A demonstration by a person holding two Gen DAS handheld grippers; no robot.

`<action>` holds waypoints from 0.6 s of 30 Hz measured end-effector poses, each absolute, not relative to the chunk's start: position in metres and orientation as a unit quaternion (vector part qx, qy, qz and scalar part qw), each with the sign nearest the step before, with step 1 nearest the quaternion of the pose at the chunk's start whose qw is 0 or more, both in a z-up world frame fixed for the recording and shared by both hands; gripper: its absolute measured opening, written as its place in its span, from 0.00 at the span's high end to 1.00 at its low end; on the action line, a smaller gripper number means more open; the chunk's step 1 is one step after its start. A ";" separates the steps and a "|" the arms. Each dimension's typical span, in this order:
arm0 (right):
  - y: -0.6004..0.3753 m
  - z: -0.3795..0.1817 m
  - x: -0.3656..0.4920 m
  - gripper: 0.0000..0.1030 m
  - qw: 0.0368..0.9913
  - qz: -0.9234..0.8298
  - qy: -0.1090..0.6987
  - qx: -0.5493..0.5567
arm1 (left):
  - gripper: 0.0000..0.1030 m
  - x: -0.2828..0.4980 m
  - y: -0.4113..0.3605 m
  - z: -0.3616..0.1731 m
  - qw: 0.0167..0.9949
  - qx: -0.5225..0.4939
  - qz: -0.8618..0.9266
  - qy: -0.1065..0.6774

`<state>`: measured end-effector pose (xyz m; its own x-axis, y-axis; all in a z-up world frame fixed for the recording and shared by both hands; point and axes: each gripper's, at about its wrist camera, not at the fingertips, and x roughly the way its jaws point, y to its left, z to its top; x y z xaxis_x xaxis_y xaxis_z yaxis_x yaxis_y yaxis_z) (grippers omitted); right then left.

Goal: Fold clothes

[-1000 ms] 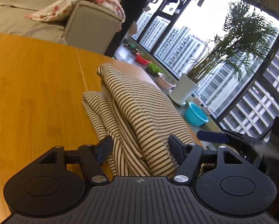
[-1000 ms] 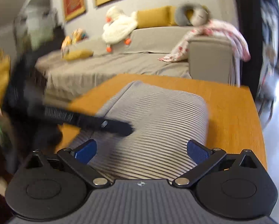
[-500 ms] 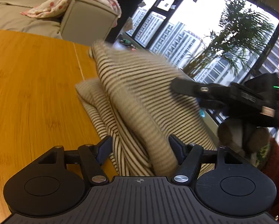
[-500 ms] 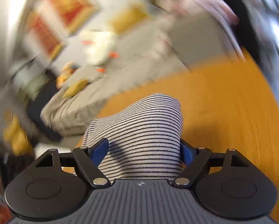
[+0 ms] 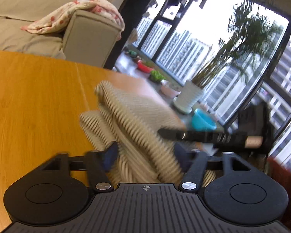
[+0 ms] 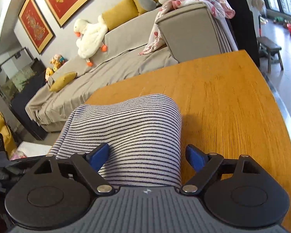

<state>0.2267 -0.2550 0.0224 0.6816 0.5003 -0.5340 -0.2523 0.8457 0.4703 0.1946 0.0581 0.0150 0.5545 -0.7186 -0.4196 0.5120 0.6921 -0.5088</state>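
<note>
A striped garment lies folded in a thick bundle on the wooden table, in front of the sofa. The left gripper is closing, the garment's edge bunched between its fingers; the blur hides whether the pads press it. The right gripper is opening around the garment's near end, its left pad touching the cloth, its right pad clear of it.
</note>
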 end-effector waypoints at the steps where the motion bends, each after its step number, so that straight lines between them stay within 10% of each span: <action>1: -0.257 0.020 0.227 0.12 0.899 0.209 0.336 0.187 | 0.45 0.194 0.059 0.022 0.865 -0.177 -0.365 0.296; 18: -0.259 0.013 0.225 0.06 0.907 0.202 0.318 0.189 | 0.41 0.210 0.042 0.034 0.908 -0.087 -0.300 0.281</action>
